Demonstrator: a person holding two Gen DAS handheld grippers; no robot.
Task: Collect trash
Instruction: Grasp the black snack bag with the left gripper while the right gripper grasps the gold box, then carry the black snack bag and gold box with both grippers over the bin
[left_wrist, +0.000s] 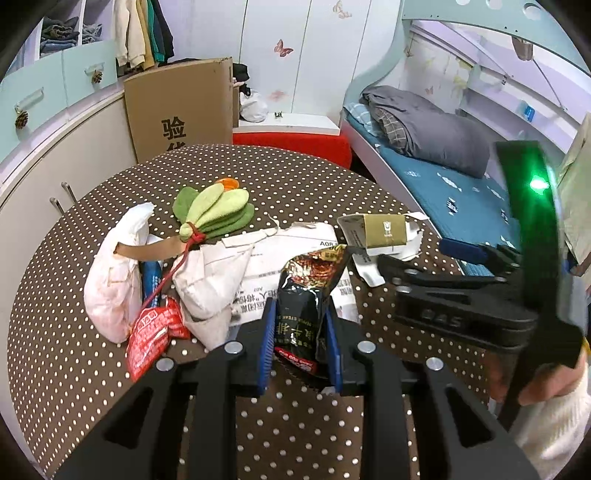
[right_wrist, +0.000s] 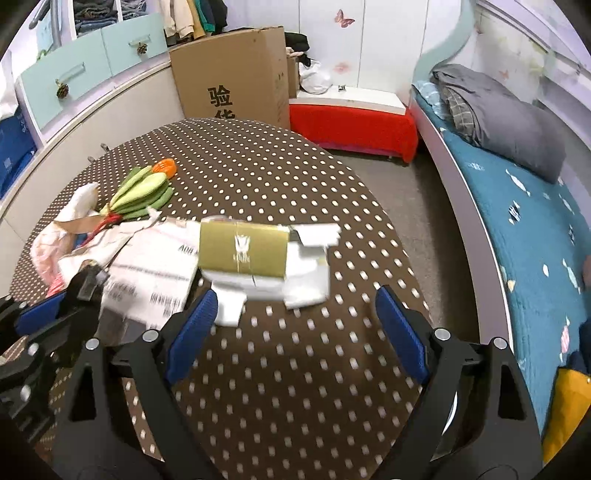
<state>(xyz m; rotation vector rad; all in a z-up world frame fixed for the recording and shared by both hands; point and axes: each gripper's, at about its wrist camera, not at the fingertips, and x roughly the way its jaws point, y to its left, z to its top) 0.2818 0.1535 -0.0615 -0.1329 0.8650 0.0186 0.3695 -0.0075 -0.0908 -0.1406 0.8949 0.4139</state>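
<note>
My left gripper (left_wrist: 300, 332) is pinched on a black snack wrapper (left_wrist: 308, 291), which stands up between the blue pads with its long axis running away from me along the fingers. My right gripper (right_wrist: 295, 325) is spread wide with nothing between the pads.

The relation I care about is the torn gold-and-white carton (right_wrist: 258, 264): it lies straight ahead of the right fingers, just beyond the tips, flat on the polka-dot table (right_wrist: 295, 387). Its long axis runs crosswise to the fingers, so I judge the open jaws would straddle its short side only after a roll or by taking an end. The right hand is clearly nearer to it; from the left gripper it sits ahead and off to the right.

The left wrist view shows what the right does not: the red wrapper (left_wrist: 151, 332) and crumpled white bags (left_wrist: 110, 280) close on the left of the pinched wrapper. The right wrist view is motion-blurred, so I can't be sure whether the carton's white flap lies loose or attached.
</note>
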